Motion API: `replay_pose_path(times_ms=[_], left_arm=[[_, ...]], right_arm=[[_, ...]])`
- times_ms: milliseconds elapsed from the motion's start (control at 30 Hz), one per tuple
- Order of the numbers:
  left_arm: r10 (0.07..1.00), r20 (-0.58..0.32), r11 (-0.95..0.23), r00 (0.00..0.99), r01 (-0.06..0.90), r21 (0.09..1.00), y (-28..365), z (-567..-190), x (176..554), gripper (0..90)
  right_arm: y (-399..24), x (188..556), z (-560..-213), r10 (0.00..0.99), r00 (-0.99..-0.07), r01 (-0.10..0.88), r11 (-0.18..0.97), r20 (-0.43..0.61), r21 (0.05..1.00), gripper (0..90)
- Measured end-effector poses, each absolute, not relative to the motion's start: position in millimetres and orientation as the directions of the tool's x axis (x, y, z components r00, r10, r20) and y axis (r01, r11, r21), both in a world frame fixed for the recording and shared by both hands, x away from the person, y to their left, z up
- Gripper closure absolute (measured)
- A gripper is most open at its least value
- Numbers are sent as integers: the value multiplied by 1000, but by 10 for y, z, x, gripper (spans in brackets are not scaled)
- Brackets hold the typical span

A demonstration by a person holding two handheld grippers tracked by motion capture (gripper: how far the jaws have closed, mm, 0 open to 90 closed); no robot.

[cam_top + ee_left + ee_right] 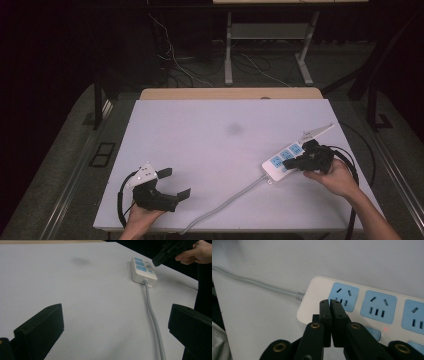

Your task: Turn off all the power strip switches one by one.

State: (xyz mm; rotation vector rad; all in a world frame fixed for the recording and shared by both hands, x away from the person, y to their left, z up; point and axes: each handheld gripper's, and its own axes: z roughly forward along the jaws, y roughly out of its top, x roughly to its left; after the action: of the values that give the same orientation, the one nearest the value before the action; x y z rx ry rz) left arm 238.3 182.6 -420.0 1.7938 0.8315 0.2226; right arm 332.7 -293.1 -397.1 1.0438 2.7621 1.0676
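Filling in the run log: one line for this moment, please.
right gripper: jaws shut over power strip | left gripper: jaws open, empty | cord: on table

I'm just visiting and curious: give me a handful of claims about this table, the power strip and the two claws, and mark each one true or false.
1. The right claw has its jaws shut together, over the power strip. True.
2. The left claw is clamped on the cable. False: its jaws stand wide open and apart from the cable.
3. A plug sits in one of the blue sockets. False: the sockets in view have nothing plugged in.
4. The strip lies on the right side of the white table. True.
5. A small red light shows on the strip. True.
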Motion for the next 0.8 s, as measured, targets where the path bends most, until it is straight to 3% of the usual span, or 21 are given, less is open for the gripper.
replay_pose_path(times_ms=[800], left_arm=[[633,-238,-163,736,428,889,1828,-4199,2383,0]], right_arm=[[-2907,3361,-4155,615,-749,621,524,245,583,897]])
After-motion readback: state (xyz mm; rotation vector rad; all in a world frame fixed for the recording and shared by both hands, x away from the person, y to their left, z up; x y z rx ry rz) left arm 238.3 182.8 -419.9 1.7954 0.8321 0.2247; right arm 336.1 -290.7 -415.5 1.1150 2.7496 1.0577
